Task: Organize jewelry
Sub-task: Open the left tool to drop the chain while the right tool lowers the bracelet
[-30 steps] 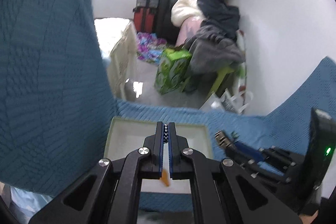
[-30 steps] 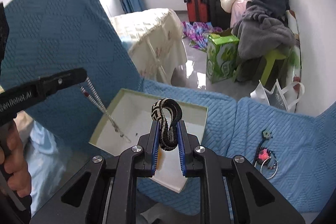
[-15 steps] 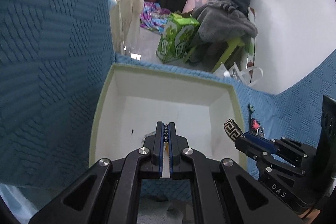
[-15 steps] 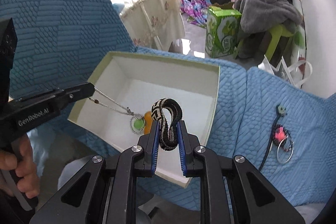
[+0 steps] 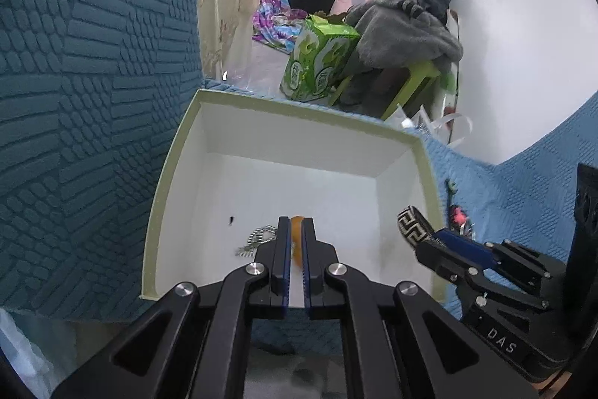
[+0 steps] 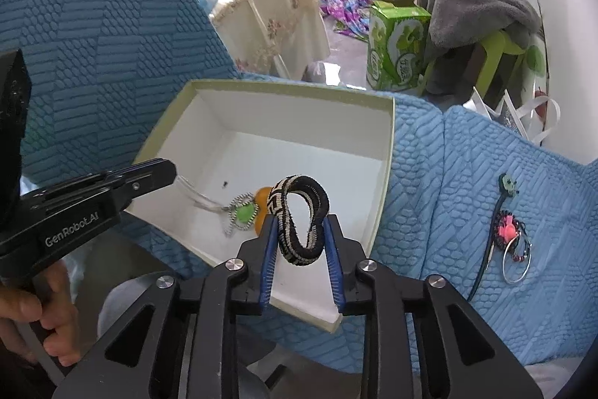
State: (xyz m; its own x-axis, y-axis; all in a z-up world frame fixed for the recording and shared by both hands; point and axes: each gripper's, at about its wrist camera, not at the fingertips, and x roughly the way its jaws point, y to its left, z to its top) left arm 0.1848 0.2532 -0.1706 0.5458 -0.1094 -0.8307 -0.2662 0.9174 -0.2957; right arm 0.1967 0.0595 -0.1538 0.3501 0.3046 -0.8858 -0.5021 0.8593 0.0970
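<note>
A white box with a pale green rim (image 5: 175,152) (image 6: 390,144) sits on the blue quilted sofa. My left gripper (image 5: 296,227) (image 6: 170,171) reaches into the box, its jaws a narrow gap apart. A silver chain necklace (image 6: 209,202) with a green and an orange pendant (image 6: 244,212) trails from its tip to the box floor; whether it is still gripped I cannot tell. The chain and orange pendant (image 5: 297,234) show by the fingertips. My right gripper (image 6: 301,230) (image 5: 429,242) is shut on a black-and-white woven band (image 6: 299,212) (image 5: 411,223) over the box's near right side.
More jewelry lies on the light blue cushion at the right: a dark hair stick (image 6: 493,230), a pink piece and a silver hoop (image 6: 515,257). Beyond the sofa stand a green carton (image 6: 396,47), a clothes pile and a cloth-covered table (image 6: 269,10).
My left gripper came down into the box, and the necklace that hung from it now lies on the box floor. My right gripper moved closer over the box with the band.
</note>
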